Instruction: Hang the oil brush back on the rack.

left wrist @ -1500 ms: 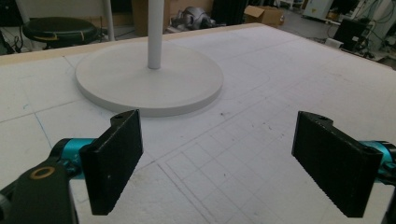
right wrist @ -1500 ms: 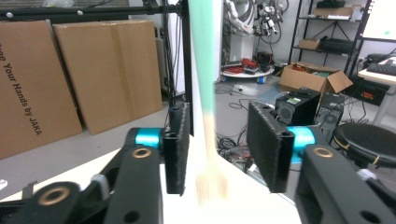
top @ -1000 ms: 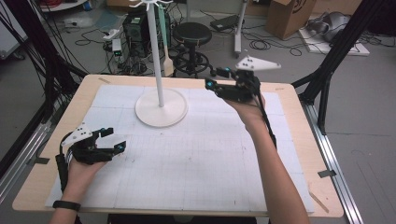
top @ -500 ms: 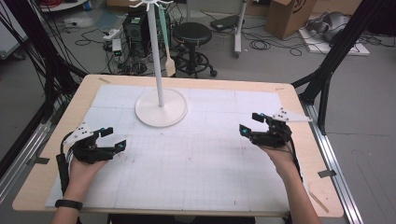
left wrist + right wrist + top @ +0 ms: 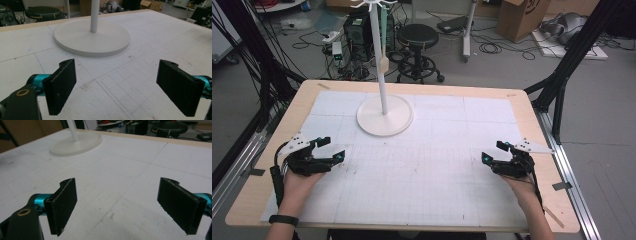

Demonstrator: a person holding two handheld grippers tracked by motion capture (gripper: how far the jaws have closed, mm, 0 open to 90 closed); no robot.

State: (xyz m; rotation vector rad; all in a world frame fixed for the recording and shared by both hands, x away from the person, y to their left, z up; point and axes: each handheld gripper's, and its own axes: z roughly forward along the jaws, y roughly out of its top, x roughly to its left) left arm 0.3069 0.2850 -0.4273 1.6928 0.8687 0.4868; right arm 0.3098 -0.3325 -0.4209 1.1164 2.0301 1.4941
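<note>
Since the earlier frames, the right gripper (image 5: 493,152) has been brought away from the white stand (image 5: 384,114) and lowered to the near right part of the table (image 5: 522,107), and its jaws have just been opening, with nothing between them. Both sets of jaws are seen spread wide and empty in the gripper views. The left gripper (image 5: 331,148) is kept low over the near left part of the gridded mat (image 5: 437,170), released as well. The stand is left upright on its round base (image 5: 92,37) at the far middle of the mat, well apart from both grippers. Such a symmetrical, lowered pose is judged to be a rest position, so the work at the stand is probably finished.
</note>
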